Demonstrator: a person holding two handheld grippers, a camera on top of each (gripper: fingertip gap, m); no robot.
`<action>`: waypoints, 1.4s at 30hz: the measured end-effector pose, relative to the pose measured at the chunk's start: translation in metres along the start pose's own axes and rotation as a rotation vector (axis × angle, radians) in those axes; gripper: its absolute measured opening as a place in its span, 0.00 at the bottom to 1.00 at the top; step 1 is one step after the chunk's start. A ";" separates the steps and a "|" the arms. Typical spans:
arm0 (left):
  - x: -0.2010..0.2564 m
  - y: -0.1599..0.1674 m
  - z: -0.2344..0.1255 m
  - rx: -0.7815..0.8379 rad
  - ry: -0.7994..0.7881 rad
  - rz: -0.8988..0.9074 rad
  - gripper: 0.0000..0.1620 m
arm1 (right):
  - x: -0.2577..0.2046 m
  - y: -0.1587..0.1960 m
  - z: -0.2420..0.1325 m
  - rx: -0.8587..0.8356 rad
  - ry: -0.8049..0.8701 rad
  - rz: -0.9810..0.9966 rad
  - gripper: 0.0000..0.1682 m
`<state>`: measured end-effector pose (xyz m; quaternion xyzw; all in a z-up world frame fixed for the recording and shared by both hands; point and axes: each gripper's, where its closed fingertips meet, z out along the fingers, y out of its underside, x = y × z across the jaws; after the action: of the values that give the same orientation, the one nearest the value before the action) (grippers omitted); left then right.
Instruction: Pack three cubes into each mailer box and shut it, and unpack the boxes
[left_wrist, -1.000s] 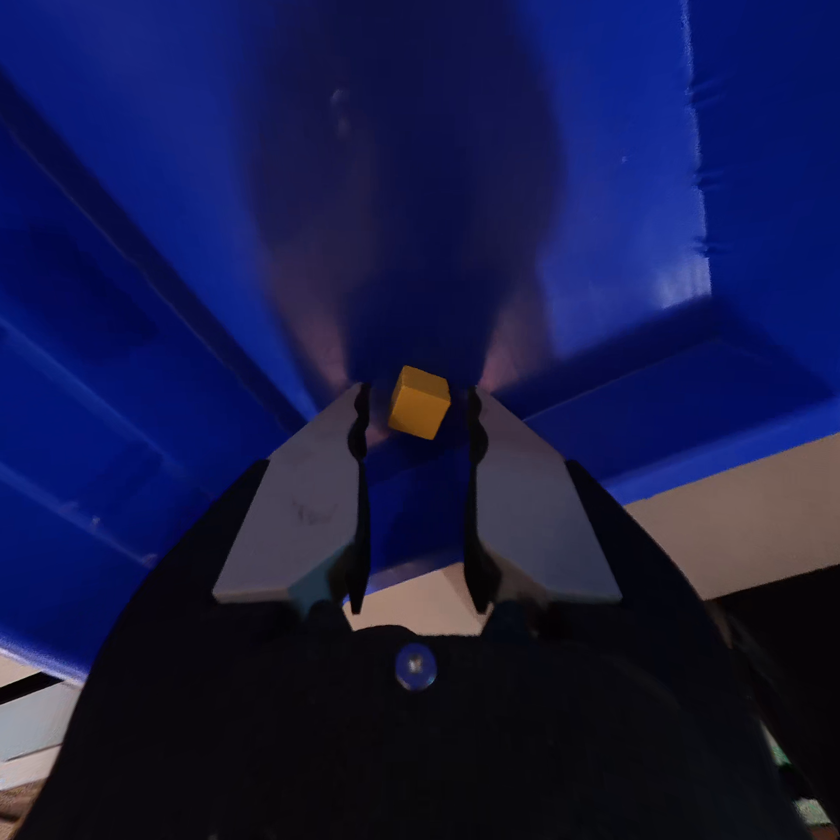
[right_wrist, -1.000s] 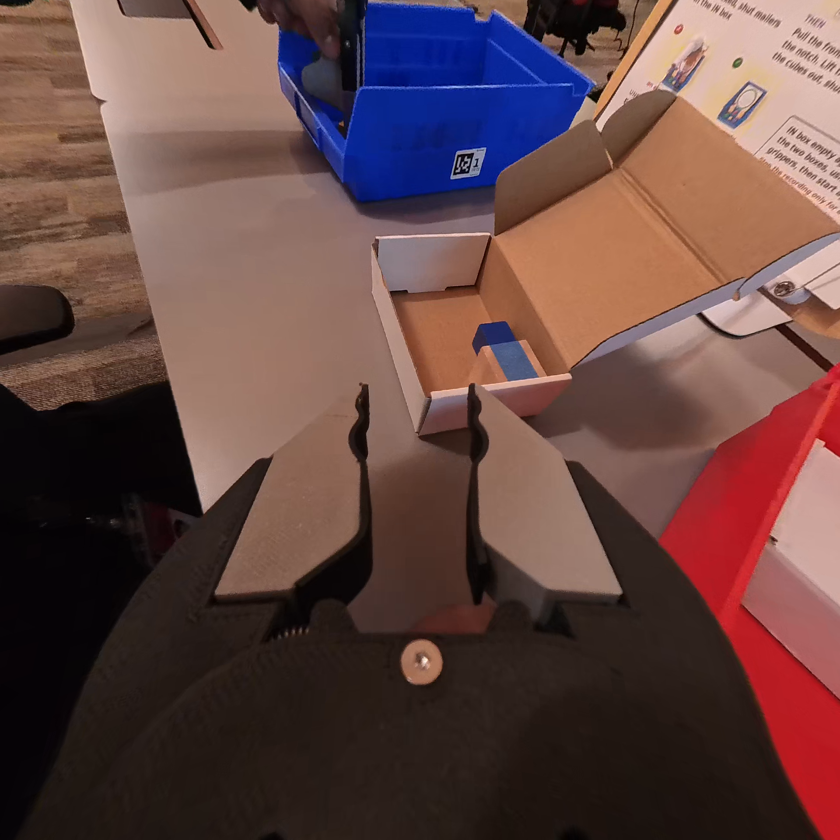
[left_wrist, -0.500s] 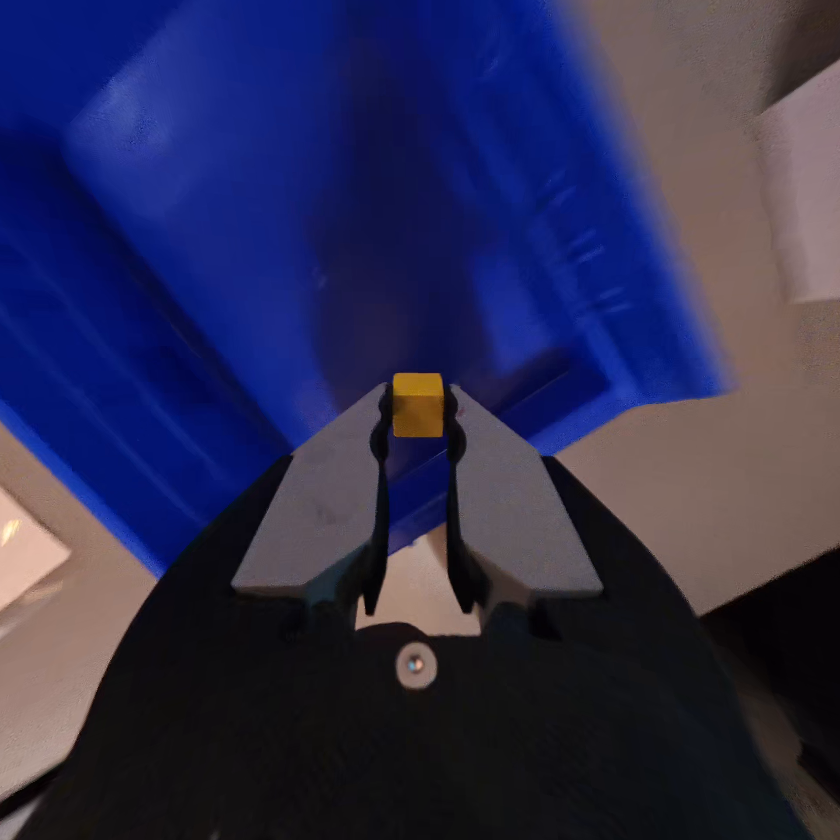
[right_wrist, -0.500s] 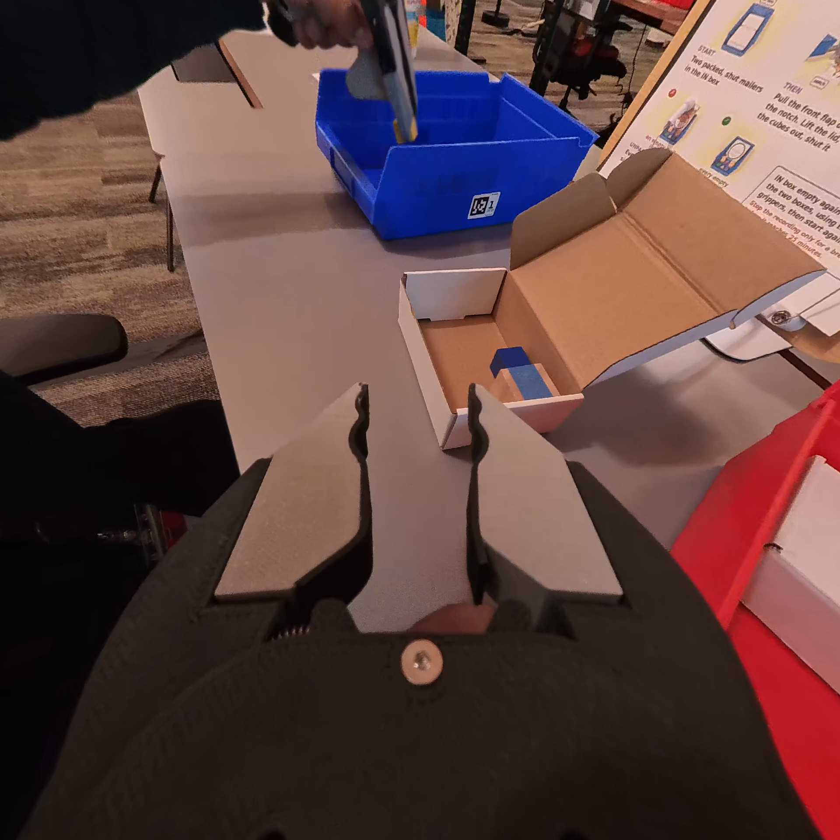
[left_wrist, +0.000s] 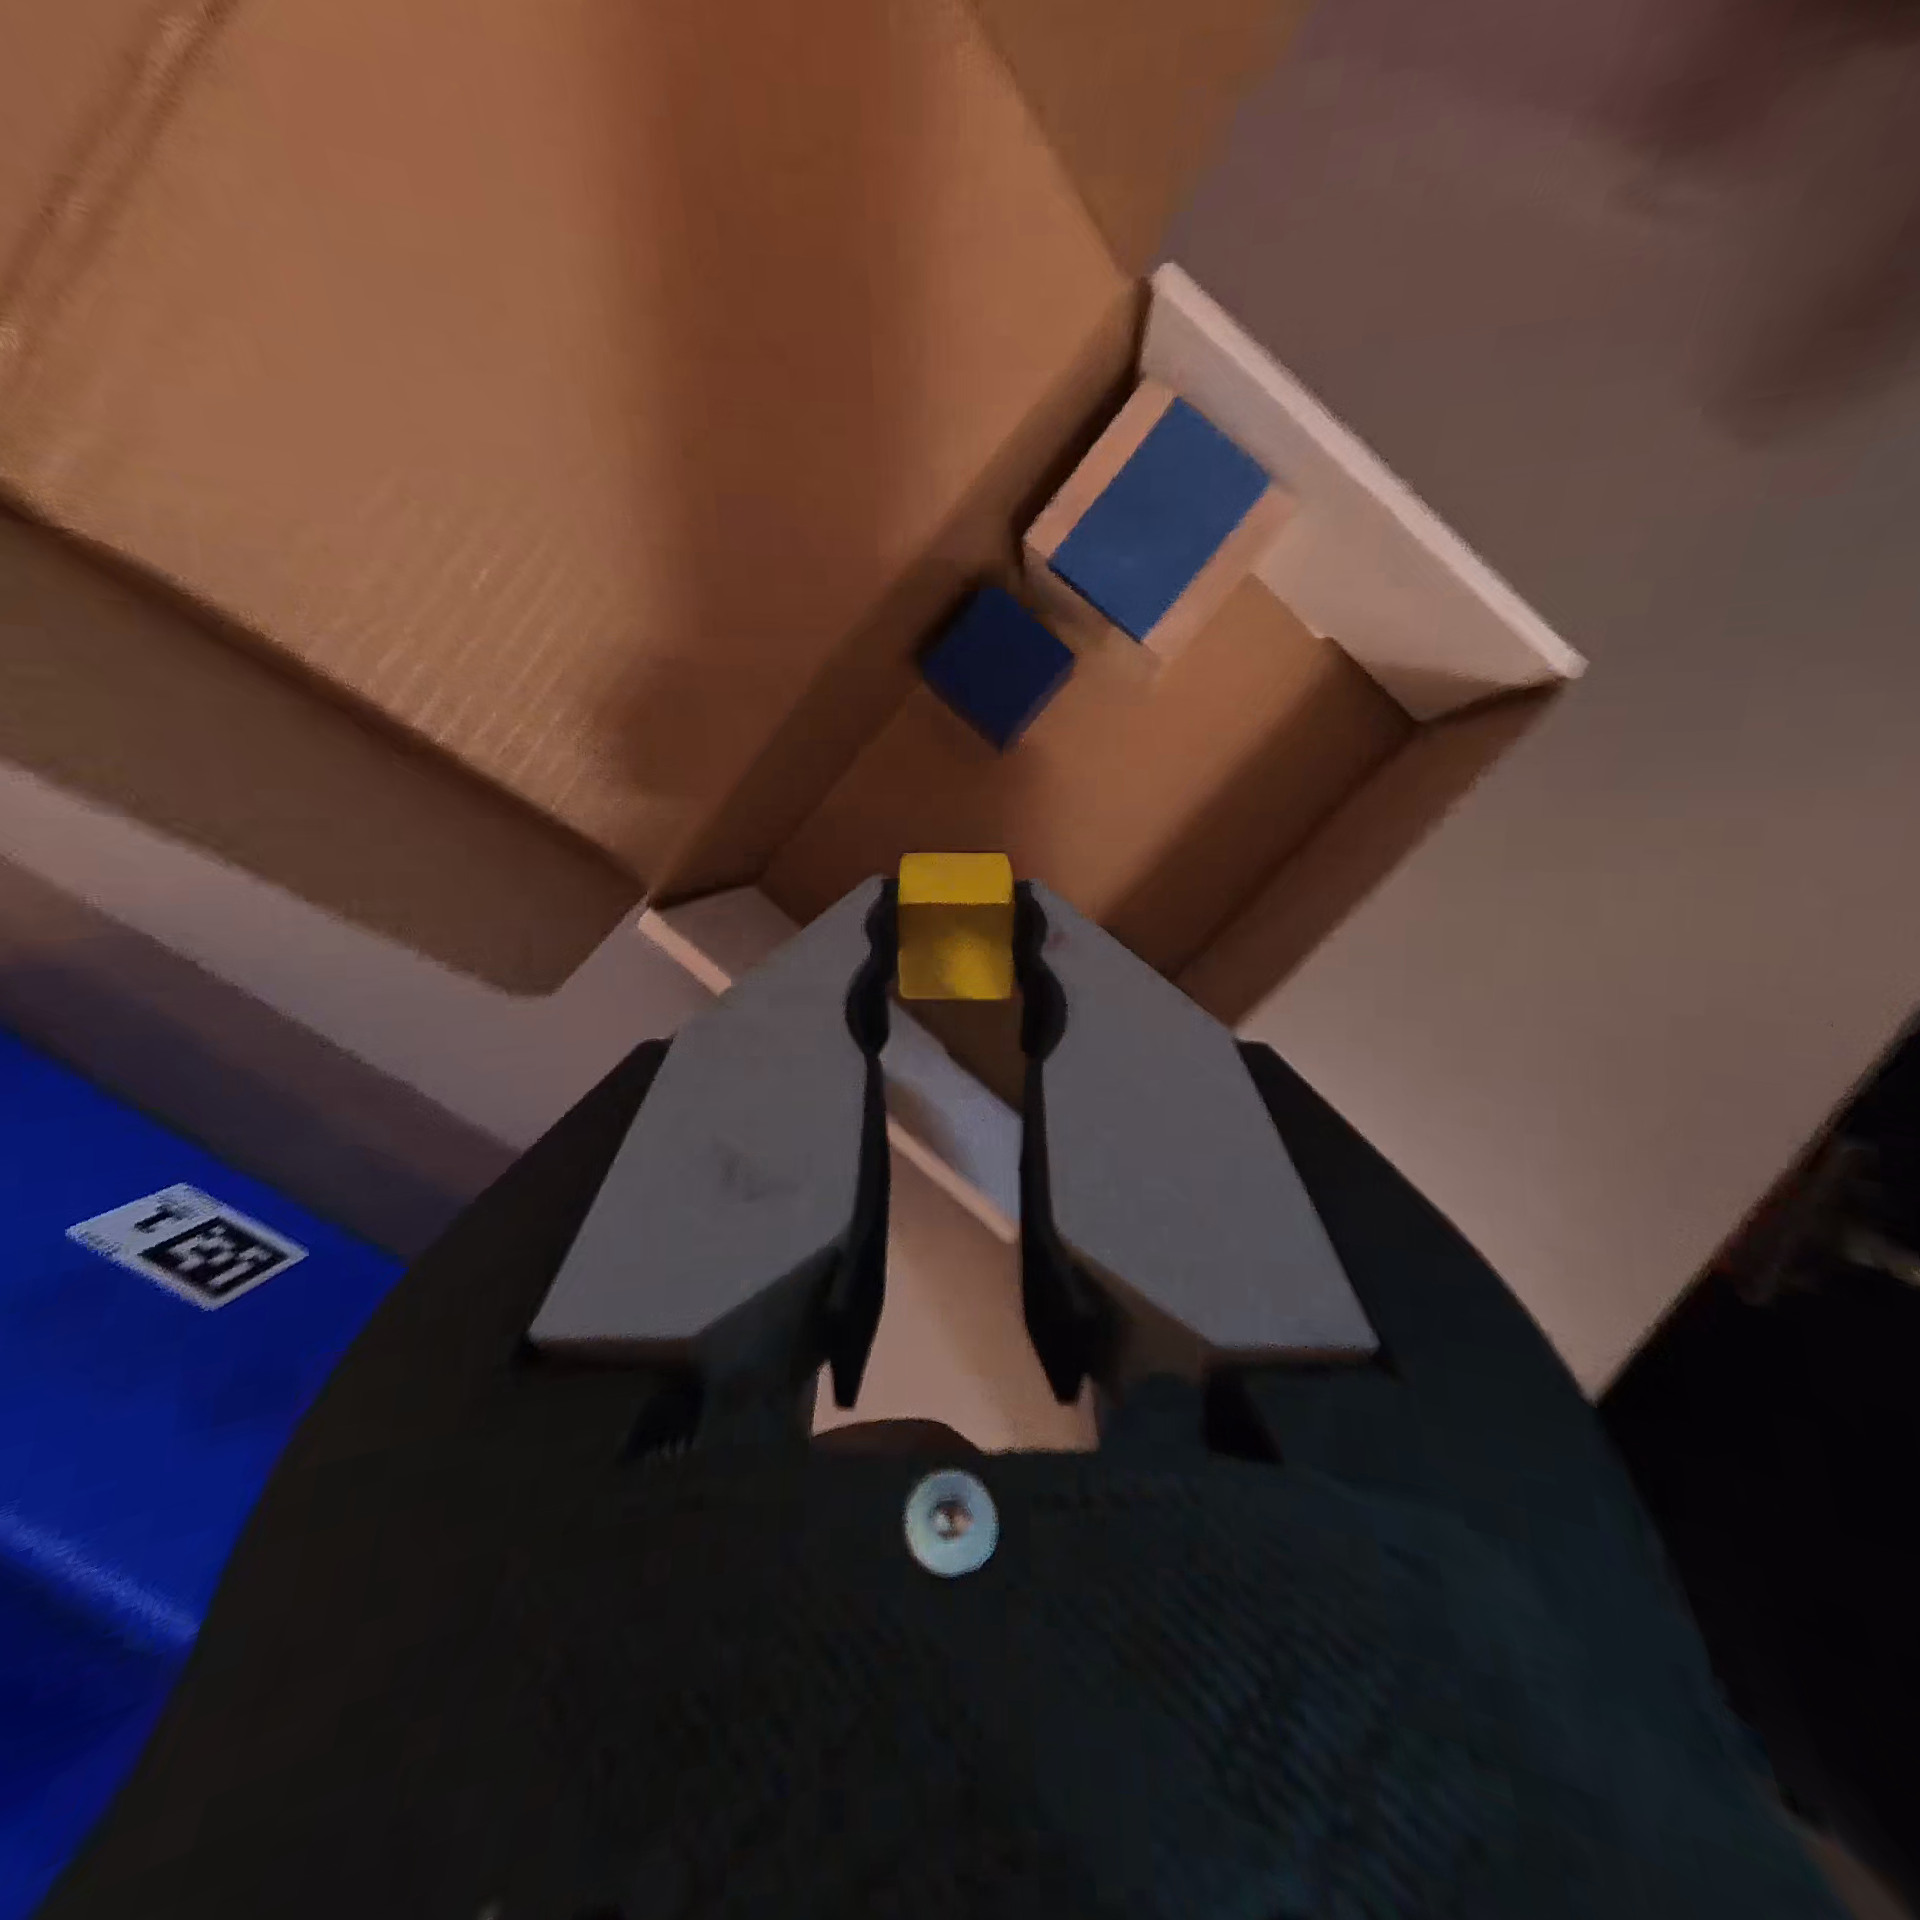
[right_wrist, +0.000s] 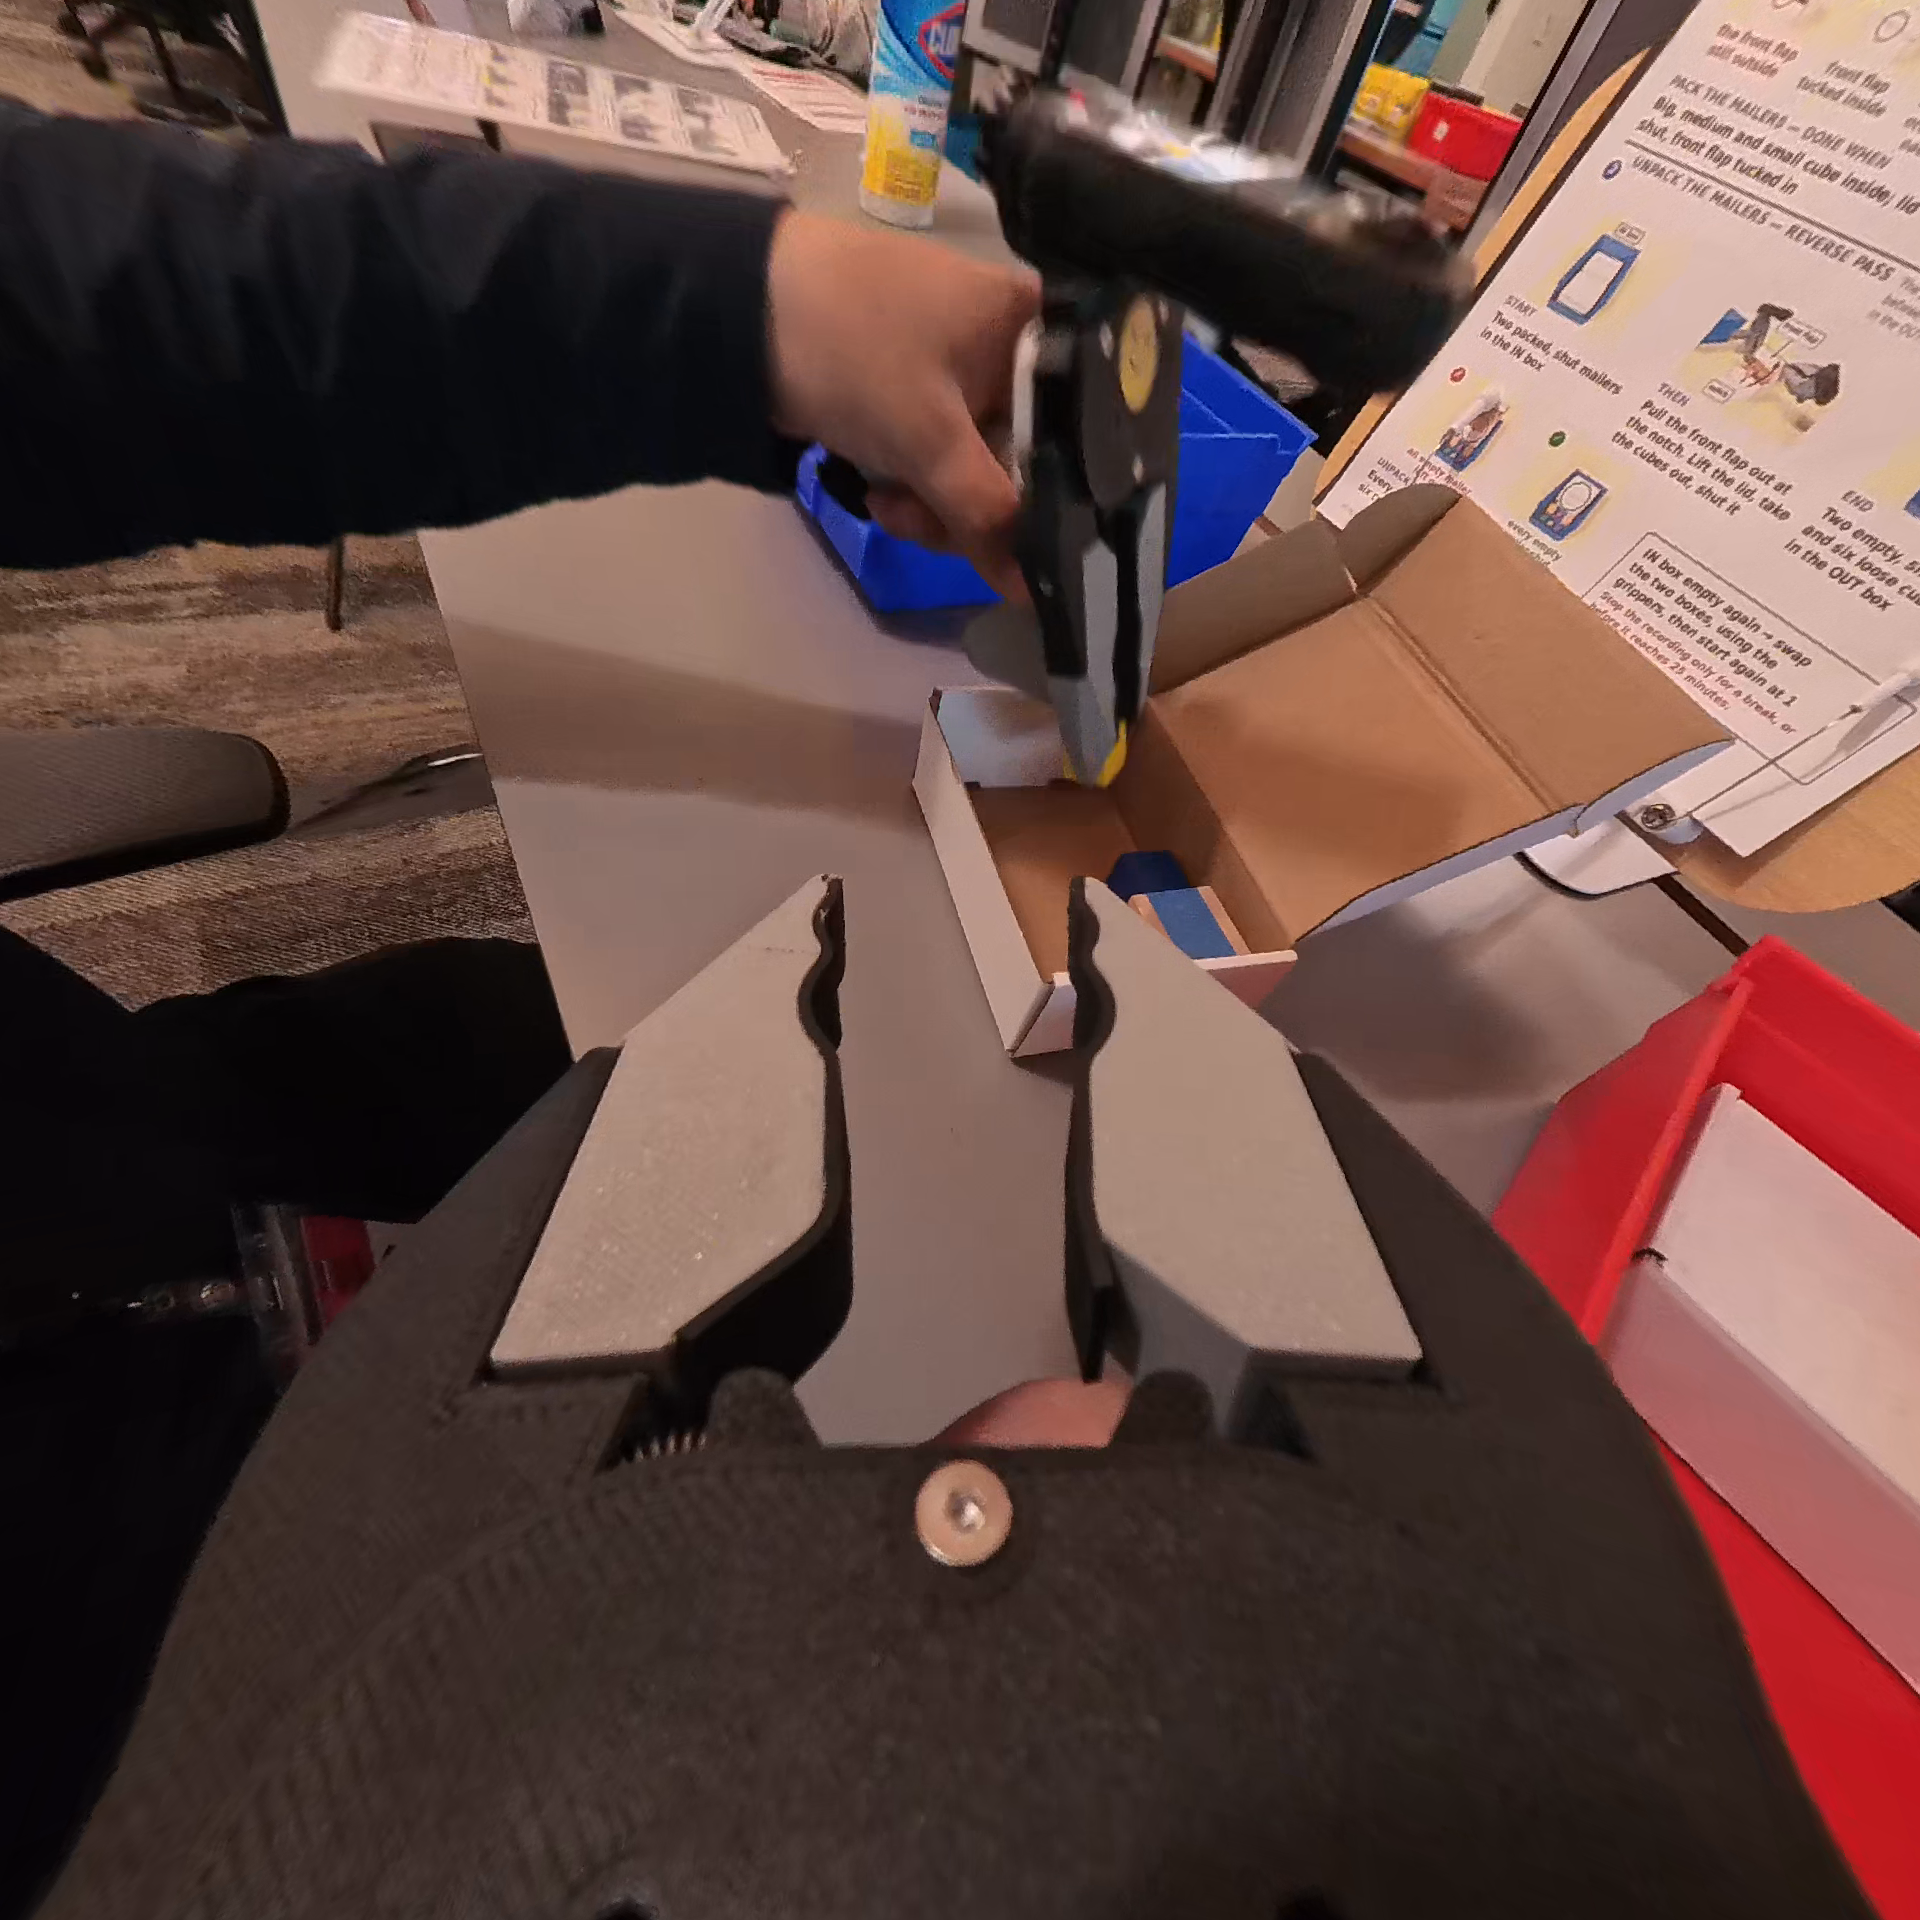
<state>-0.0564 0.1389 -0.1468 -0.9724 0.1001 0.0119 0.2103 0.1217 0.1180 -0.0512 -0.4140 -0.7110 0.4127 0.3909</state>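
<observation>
My left gripper (left_wrist: 954, 925) is shut on a small yellow cube (left_wrist: 954, 935) and holds it over the near corner of the open mailer box (left_wrist: 1382, 582). Inside the box lie a small dark blue cube (left_wrist: 995, 660) and a bigger wooden cube with a blue top (left_wrist: 1155, 517). In the right wrist view the left gripper (right_wrist: 1101, 758) points down into the open mailer box (right_wrist: 961, 831), with the yellow cube (right_wrist: 1110, 767) at its tip. My right gripper (right_wrist: 951, 945) is open and empty, above the table in front of the box.
A blue bin (left_wrist: 125, 1351) stands left of the mailer; it also shows behind the hand in the right wrist view (right_wrist: 1226, 468). A red bin (right_wrist: 1808, 1049) with a shut white mailer (right_wrist: 1787, 1299) is at the right. An instruction board (right_wrist: 1714, 364) stands behind the open lid (right_wrist: 1392, 707). There is about 20 cm between the tips of the two grippers.
My left gripper shut on the yellow cube in the blue bin, lifted it out and carried it over to the open mailer box. My right gripper stayed open, shifting only slightly.
</observation>
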 end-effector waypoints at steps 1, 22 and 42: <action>-0.002 0.001 0.012 -0.018 -0.003 -0.022 0.12 | -0.001 -0.001 -0.001 0.003 0.002 -0.003 0.24; -0.001 0.036 -0.002 0.166 0.053 -0.312 0.27 | 0.026 0.040 0.025 -0.129 0.098 0.155 0.24; -0.012 0.092 -0.040 0.248 -0.033 -0.358 0.37 | 0.035 0.062 0.103 -0.217 0.012 0.086 0.16</action>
<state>-0.0868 0.0423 -0.1468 -0.9411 -0.0768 -0.0219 0.3286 0.0327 0.1426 -0.1363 -0.4865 -0.7305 0.3474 0.3300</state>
